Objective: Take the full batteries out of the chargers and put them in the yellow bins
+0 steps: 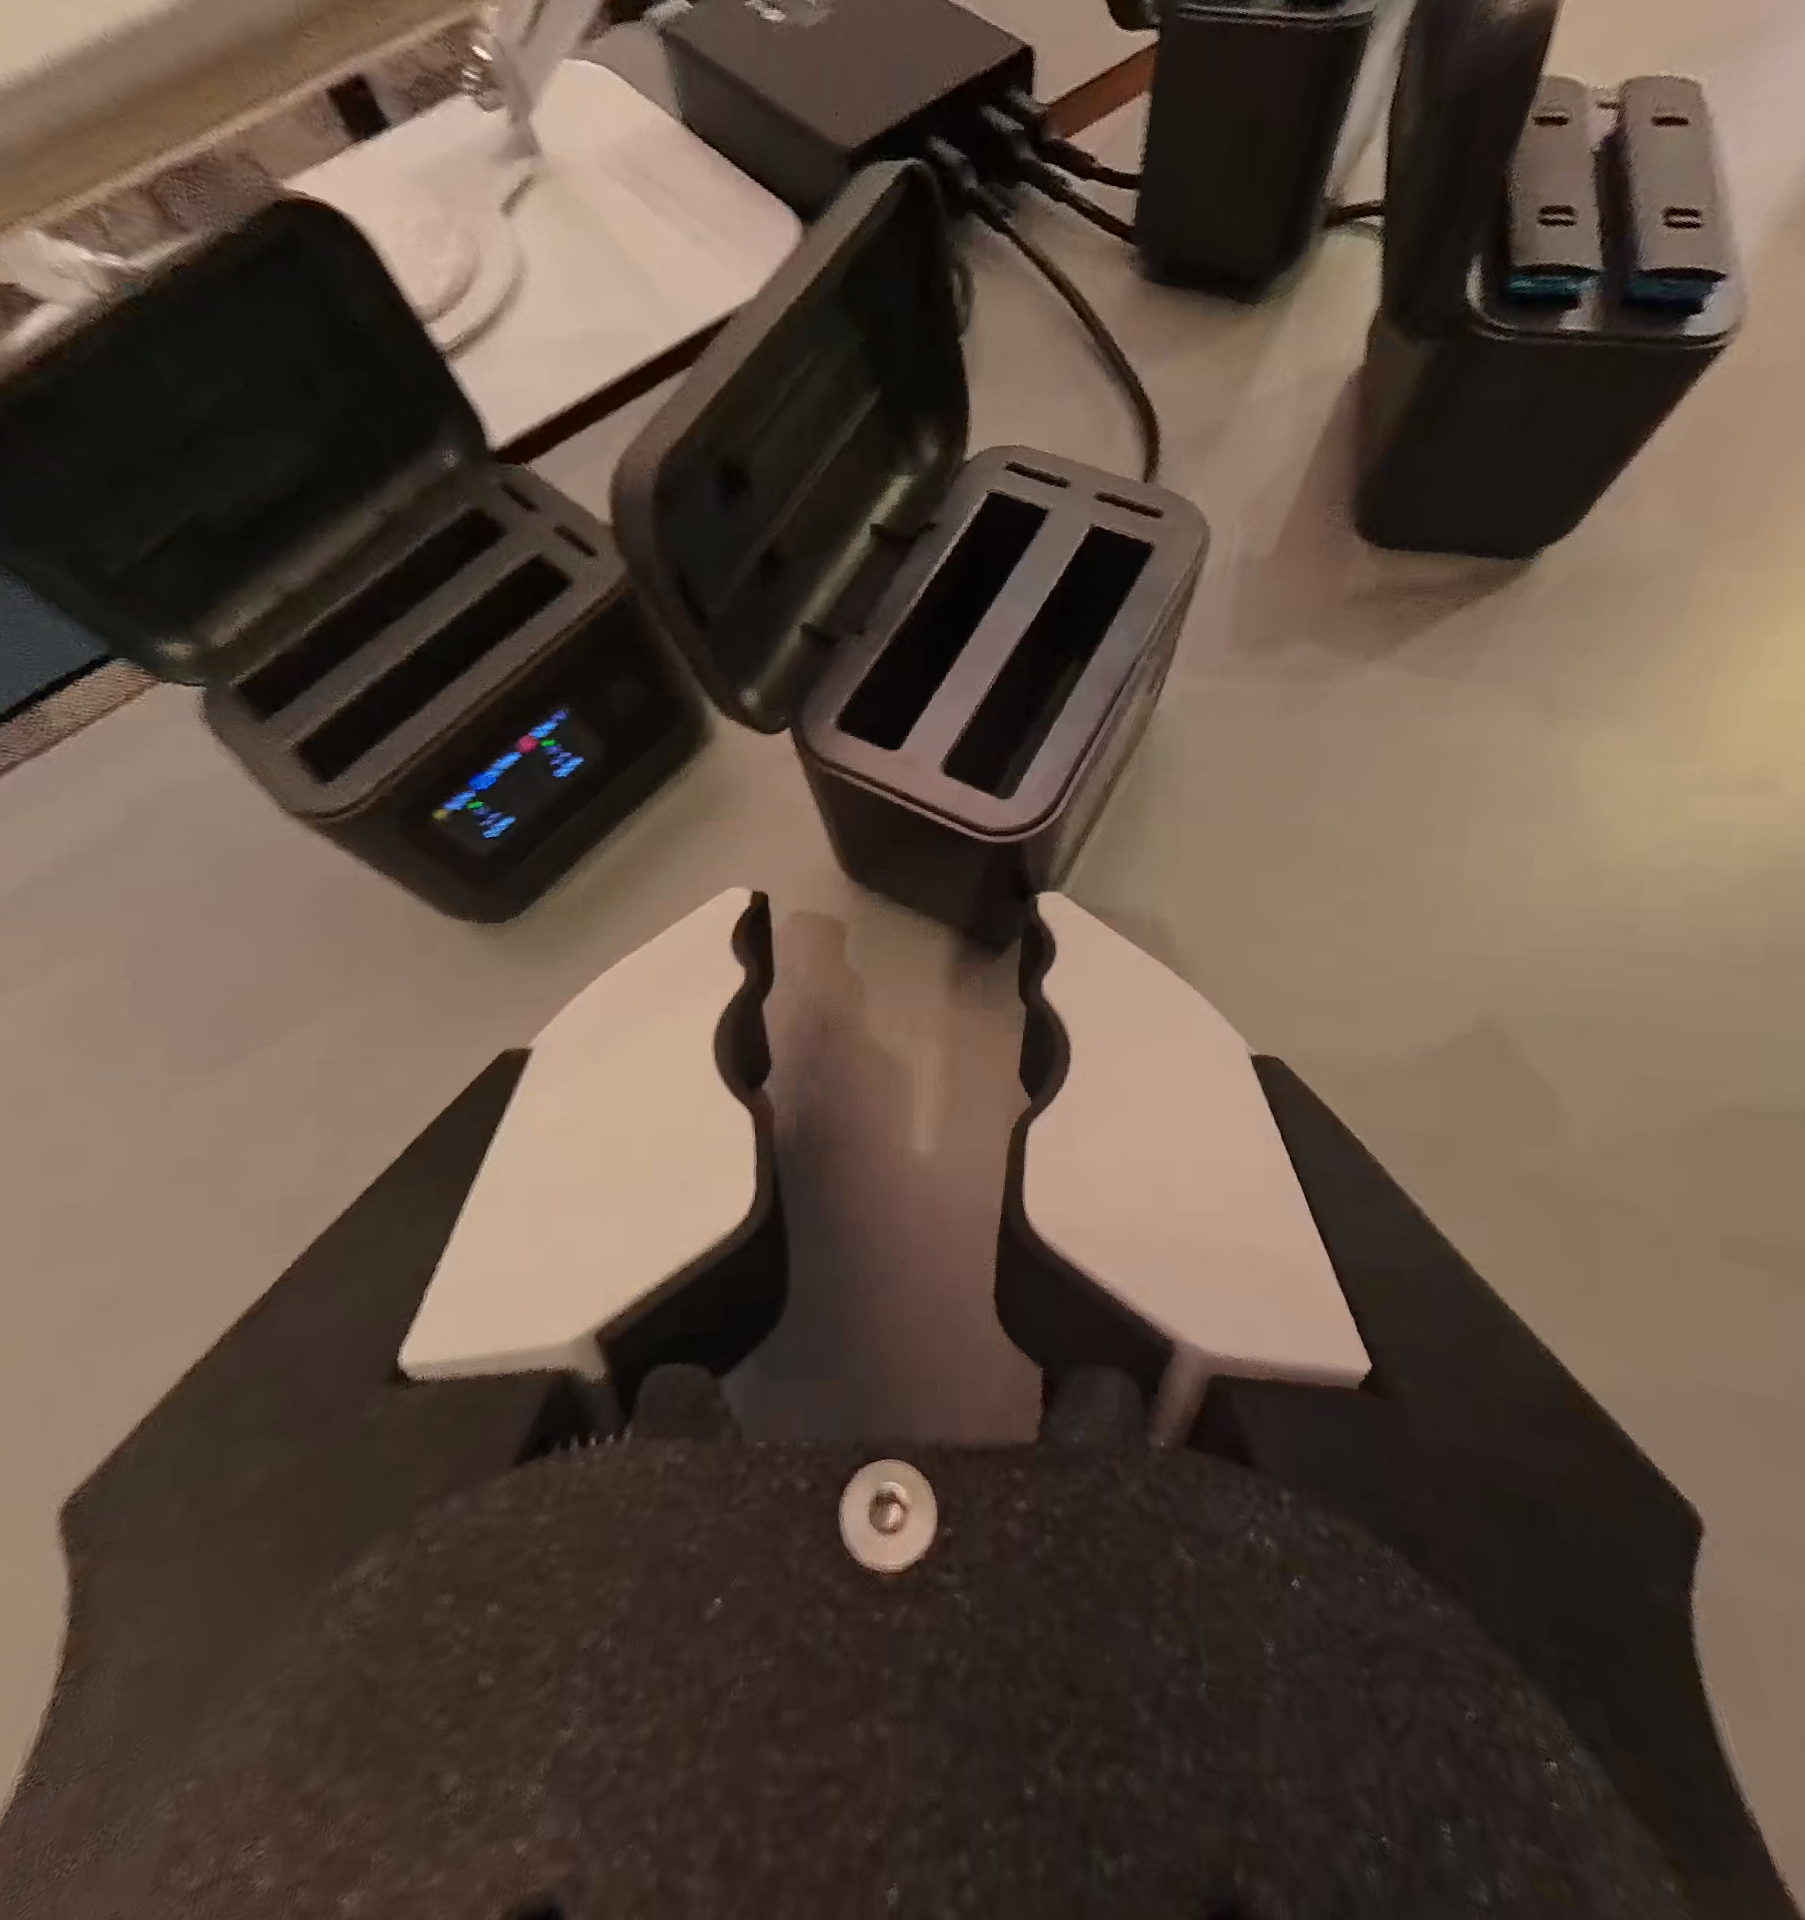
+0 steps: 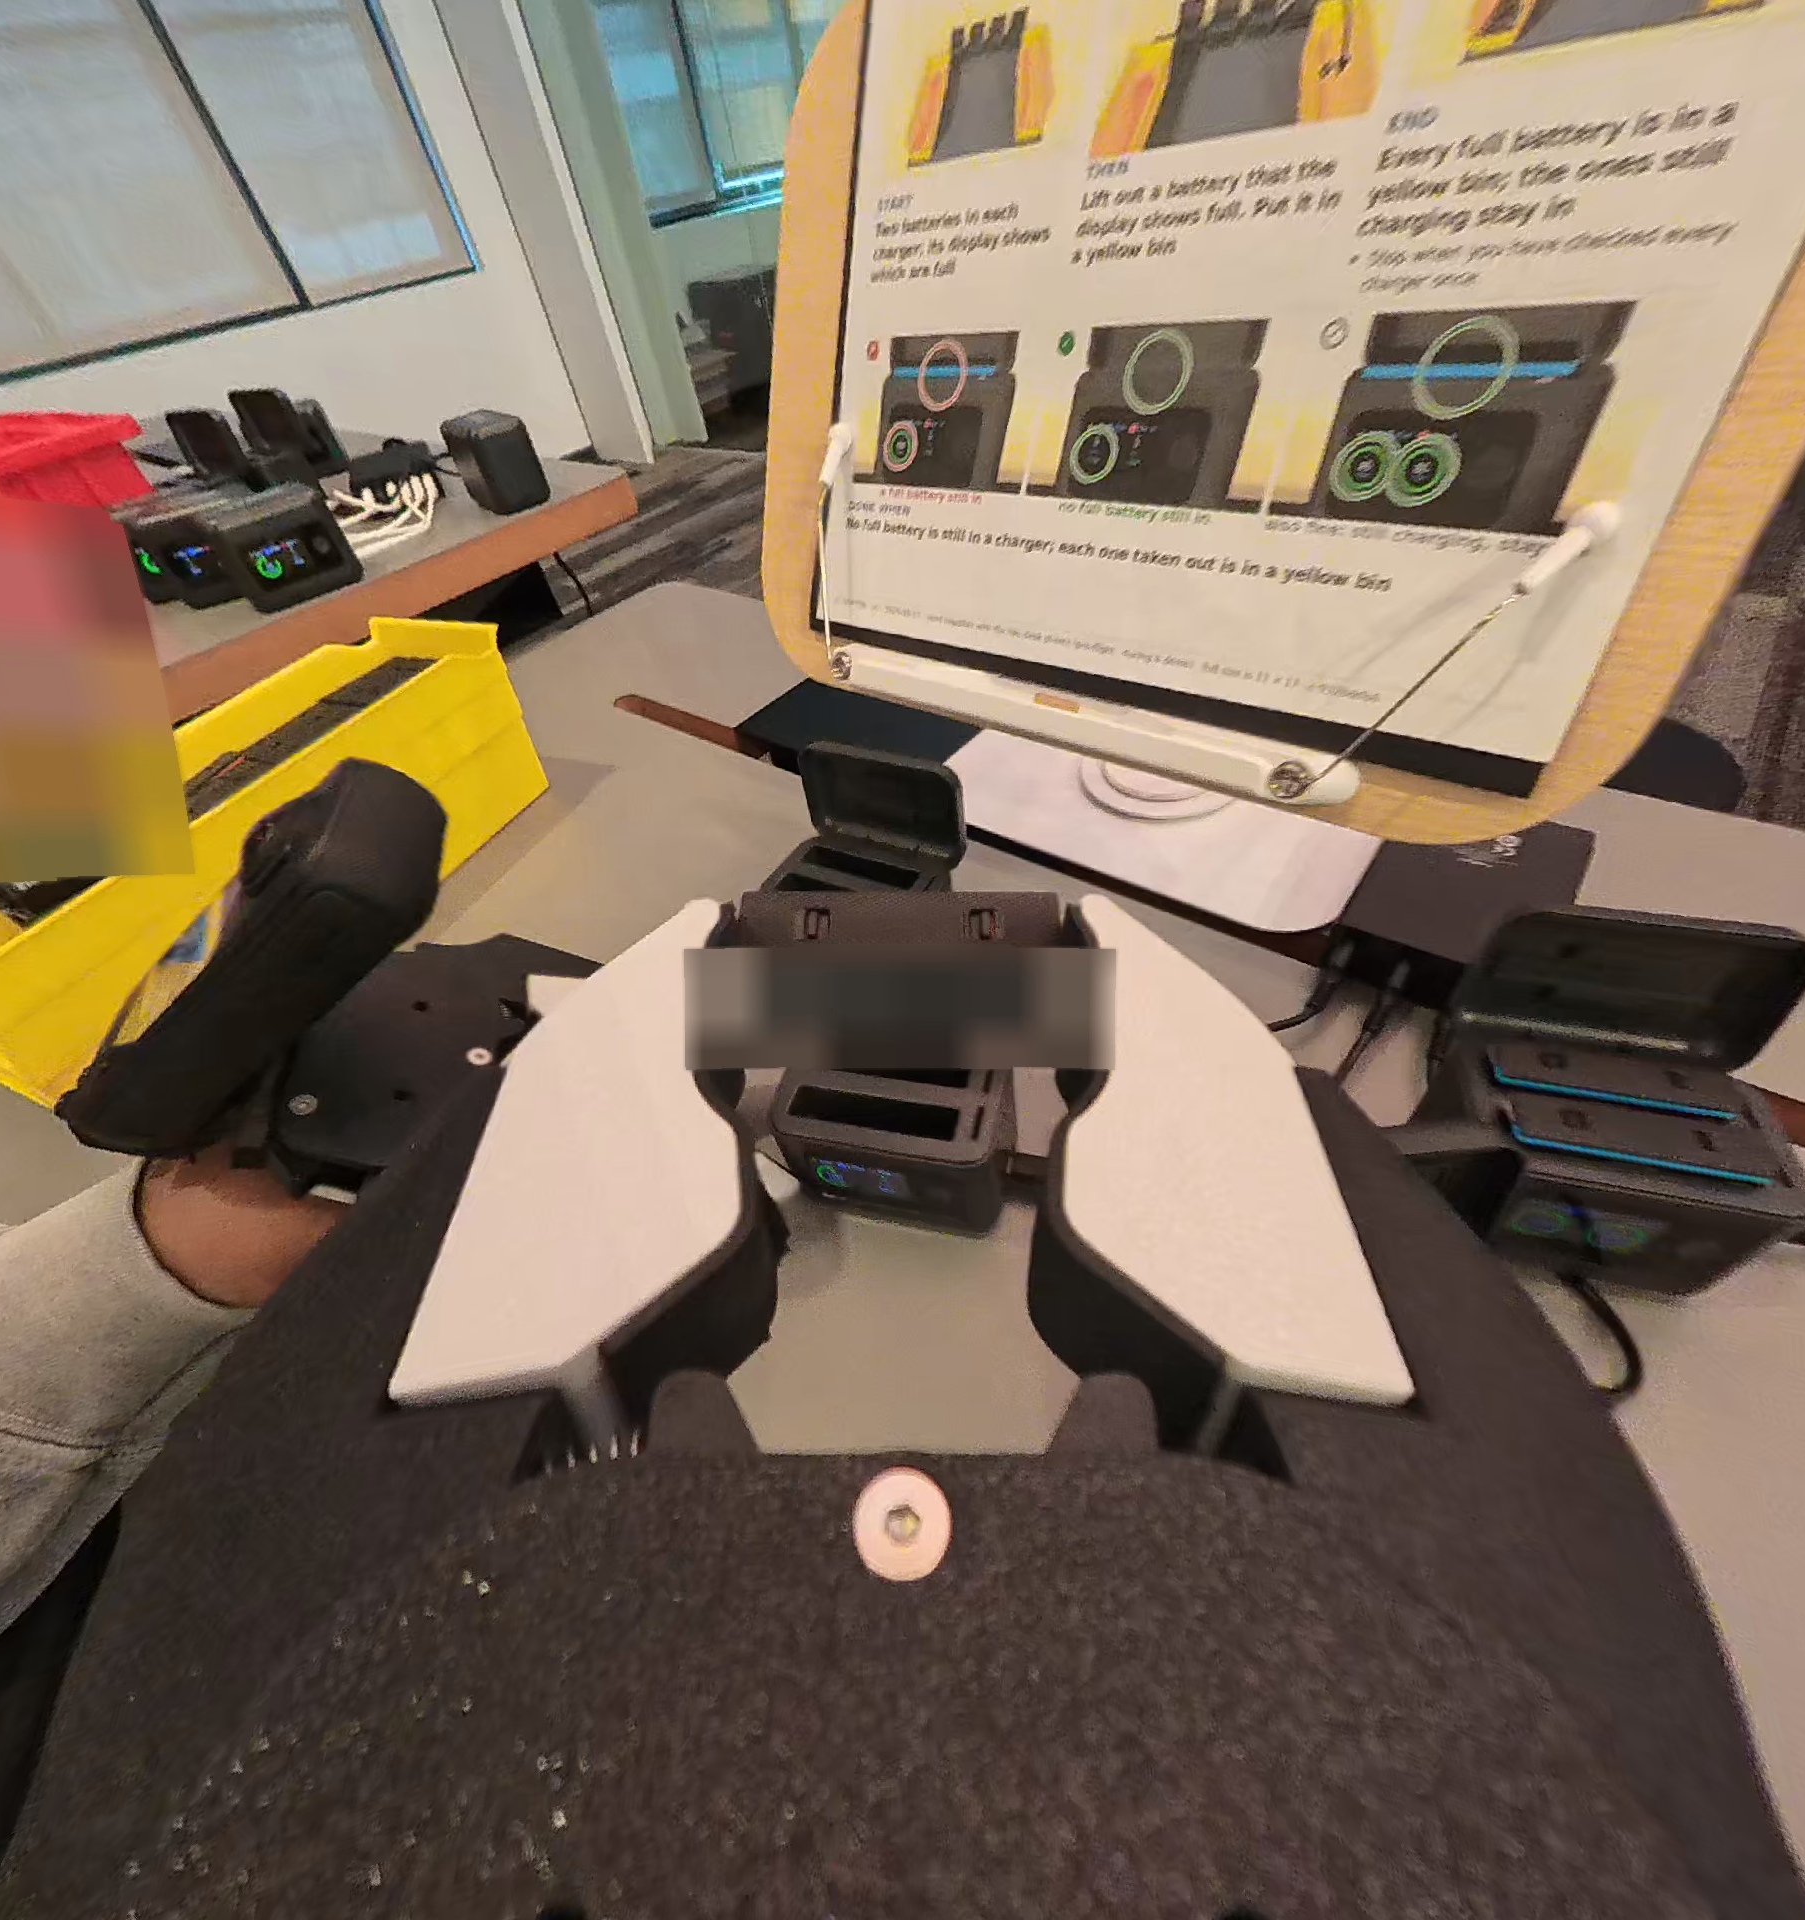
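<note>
Gripping a ribbed black battery [image 2: 898, 930] above an empty charger [image 2: 893, 1148], the right gripper [image 2: 898, 935] clamps; left gripper [image 1: 893, 920] gapes, empty, beside it; yellow bin [image 2: 378, 727] lies leftward.

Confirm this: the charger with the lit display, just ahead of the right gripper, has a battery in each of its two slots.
Not right. Both slots of that charger are empty. The right wrist view shows it, just below the battery held in the right gripper. The display is lit, and it does sit just ahead of that gripper.
</note>
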Action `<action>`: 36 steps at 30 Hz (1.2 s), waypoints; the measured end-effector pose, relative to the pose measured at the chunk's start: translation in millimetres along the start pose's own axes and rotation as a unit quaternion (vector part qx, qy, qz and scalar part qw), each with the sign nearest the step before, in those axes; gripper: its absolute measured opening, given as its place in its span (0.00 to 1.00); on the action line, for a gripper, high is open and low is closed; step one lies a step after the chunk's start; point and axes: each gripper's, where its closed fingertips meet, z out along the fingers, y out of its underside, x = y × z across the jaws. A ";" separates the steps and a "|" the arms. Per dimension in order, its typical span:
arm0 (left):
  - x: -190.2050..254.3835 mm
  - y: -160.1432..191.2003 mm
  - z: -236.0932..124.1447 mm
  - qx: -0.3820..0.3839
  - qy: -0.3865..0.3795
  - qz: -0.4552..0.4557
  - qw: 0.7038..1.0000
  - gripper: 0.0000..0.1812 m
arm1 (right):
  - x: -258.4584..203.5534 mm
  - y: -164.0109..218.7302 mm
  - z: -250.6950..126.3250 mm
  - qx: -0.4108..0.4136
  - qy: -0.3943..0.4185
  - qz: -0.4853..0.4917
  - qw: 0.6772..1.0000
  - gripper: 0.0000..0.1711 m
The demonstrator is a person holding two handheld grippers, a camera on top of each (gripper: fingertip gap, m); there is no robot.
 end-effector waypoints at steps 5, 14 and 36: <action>-12.6 -18.2 -23.8 0.050 -0.022 0.003 0.998 0.23 | 8.8 -4.7 -11.6 -0.007 -0.003 0.008 1.000 0.34; 76.8 -95.3 -81.9 0.284 0.074 0.164 0.942 0.17 | -13.2 2.2 -30.3 -0.012 -0.076 0.099 0.992 0.34; 137.5 -88.5 -104.3 0.329 0.271 0.147 0.892 0.06 | -52.2 35.7 -94.6 -0.176 -0.202 -0.330 0.905 0.32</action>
